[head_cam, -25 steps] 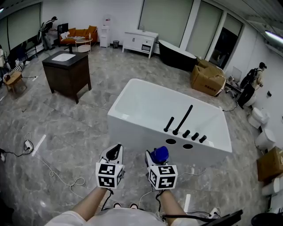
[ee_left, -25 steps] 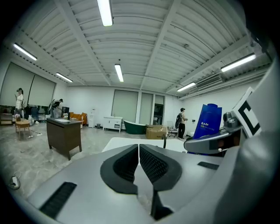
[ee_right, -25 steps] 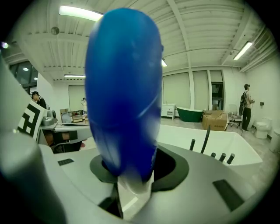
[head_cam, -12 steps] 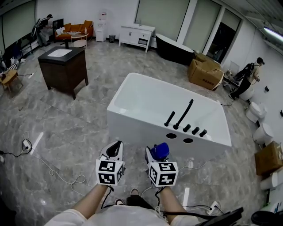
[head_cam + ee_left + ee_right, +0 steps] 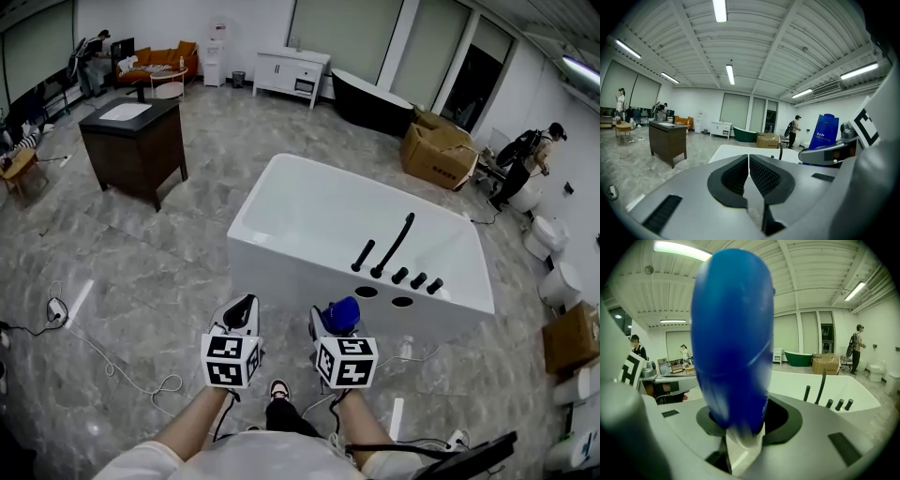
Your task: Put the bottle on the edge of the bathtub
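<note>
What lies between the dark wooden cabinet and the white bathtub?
Nothing: the head view shows only bare grey marble floor between the dark wooden cabinet and the white bathtub.

Two bathtubs stand in the room: one white bathtub (image 5: 281,270) and one dark bathtub (image 5: 370,107). The white one carries five black fittings (image 5: 394,246) and two round holes (image 5: 367,292). There are two grippers, the left gripper (image 5: 241,311) and the right gripper (image 5: 332,324), and one blue bottle (image 5: 343,312). Two cabinets show, a dark cabinet (image 5: 131,150) and a white cabinet (image 5: 291,75), plus one orange sofa (image 5: 159,64) and at least two cardboard boxes (image 5: 438,150).
</note>
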Demonstrator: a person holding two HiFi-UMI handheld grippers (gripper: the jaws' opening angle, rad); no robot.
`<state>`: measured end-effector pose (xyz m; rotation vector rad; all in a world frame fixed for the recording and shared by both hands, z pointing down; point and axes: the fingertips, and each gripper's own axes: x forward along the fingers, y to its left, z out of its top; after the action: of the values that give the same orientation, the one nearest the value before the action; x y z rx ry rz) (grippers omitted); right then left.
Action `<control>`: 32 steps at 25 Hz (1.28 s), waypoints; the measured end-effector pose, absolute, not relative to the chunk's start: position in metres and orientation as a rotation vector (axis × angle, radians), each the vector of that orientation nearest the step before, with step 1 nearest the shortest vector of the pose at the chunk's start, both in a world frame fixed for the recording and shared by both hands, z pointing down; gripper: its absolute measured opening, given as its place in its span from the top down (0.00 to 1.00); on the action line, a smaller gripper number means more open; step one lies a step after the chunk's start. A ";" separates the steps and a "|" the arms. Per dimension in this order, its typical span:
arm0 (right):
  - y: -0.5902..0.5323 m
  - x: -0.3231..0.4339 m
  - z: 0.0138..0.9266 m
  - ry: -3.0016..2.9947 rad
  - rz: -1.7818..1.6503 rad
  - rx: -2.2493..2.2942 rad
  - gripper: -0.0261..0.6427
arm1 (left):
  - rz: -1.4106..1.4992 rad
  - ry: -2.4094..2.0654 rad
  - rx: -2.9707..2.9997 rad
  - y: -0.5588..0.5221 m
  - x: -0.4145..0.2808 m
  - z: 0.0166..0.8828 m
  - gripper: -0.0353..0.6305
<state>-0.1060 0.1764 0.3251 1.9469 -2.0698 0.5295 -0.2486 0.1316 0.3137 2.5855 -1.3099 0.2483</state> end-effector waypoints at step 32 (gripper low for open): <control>0.004 -0.007 0.352 -2.130 0.651 1.913 0.71 | 0.392 -1.372 2.553 -0.025 -0.157 0.339 0.91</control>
<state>-0.0072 0.0040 0.3519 1.9130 -2.1299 0.6506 -0.1572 -0.0251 0.3387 2.5526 -1.3719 0.3919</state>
